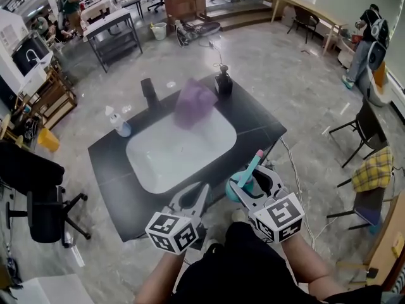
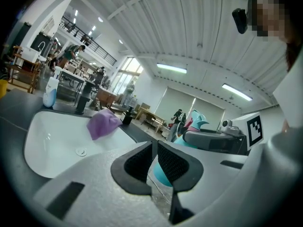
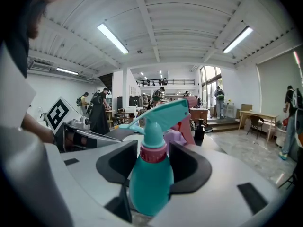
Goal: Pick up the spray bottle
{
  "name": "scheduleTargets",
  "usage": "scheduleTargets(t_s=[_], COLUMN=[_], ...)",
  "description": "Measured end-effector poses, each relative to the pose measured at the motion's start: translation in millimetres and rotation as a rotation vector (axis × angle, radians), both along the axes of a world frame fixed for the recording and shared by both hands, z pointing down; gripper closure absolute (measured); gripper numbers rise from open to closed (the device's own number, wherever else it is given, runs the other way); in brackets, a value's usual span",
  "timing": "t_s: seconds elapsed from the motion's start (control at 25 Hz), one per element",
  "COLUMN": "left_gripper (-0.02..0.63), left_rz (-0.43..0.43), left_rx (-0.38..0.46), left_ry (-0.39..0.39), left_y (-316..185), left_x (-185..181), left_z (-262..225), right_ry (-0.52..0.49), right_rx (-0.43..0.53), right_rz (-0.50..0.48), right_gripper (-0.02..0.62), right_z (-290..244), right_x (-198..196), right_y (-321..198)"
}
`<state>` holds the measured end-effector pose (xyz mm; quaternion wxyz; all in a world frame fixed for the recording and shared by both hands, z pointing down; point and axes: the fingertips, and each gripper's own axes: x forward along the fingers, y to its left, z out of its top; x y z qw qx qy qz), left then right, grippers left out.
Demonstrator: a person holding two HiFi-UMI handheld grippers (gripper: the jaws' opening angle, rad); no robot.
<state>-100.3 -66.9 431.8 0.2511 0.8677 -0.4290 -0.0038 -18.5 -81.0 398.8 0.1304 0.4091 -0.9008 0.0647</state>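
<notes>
**Head view:** set high and facing steeply down on the black counter [image 1: 253, 128] and white sink [image 1: 164, 160].

**Left gripper view:** set low, close behind the left gripper [image 2: 155, 150] jaws. It looks across the sink, with the right gripper [image 1: 253, 182] at its right edge.

**Right gripper view:** set close behind the spray bottle [image 3: 151, 174] and facing nearly level into the hall.

**Shared:** all three views take in the purple cloth [image 1: 193, 103].
</notes>
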Motion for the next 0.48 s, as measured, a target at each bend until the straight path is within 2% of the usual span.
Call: scheduleTargets(t_s=[0.48], left_gripper=[0.597], left_rz=[-0.005], left_rx=[-0.013], left_ry=[0.015], left_y=[3.0], left_x=[2.8], left_z=[7.2], right_ry=[-0.006], right_rx=[-0.006], right_rz=[-0.001], right_gripper=[0.391], right_z=[1.7], right_x=[3.6], right_y=[1.5])
